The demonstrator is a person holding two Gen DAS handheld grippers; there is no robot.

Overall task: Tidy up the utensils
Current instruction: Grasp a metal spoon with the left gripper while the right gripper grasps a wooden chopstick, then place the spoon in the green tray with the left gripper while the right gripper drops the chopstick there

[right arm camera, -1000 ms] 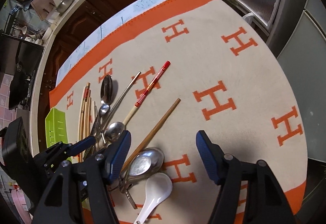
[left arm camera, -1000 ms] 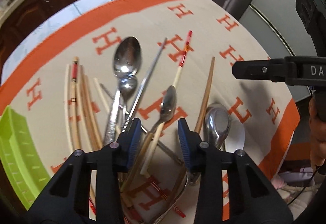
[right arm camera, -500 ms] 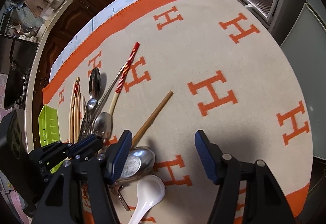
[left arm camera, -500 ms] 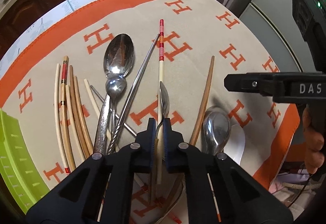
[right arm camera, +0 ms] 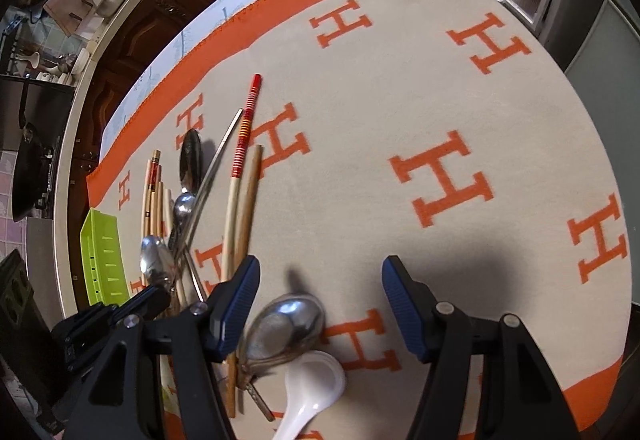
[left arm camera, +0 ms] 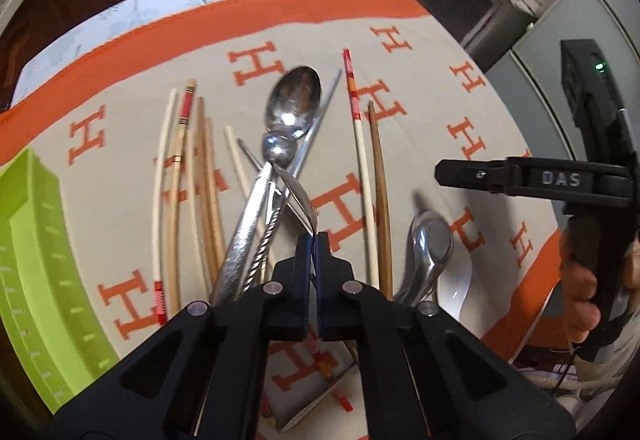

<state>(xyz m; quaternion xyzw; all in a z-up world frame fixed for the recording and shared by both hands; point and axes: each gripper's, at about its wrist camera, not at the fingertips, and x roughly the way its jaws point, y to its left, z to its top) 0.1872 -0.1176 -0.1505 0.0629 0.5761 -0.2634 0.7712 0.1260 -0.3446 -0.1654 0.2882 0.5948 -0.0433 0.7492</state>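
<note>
My left gripper [left arm camera: 313, 240] is shut on the handle of a small steel spoon [left arm camera: 298, 196], whose bowl tilts up above the pile. Under it lie a large steel spoon [left arm camera: 296, 96], a metal chopstick and several pale and wooden chopsticks [left arm camera: 192, 180]. A red-striped chopstick [left arm camera: 358, 144] and a brown chopstick [left arm camera: 380, 192] lie side by side to the right. My right gripper [right arm camera: 320, 280] hangs open above a steel ladle spoon [right arm camera: 286, 324] and a white ceramic spoon [right arm camera: 316, 384], touching neither. The right wrist view also shows the held spoon [right arm camera: 154, 260].
A lime green slotted tray [left arm camera: 36, 240] stands at the left edge of the cloth, beside the chopstick bundle. The beige and orange tablecloth [right arm camera: 440, 100] stretches wide to the right. Dark cabinets and a counter lie beyond the far table edge.
My left gripper went from open to shut on the small spoon and swung it left. The red-striped chopstick now lies beside the brown one. The right gripper stayed open.
</note>
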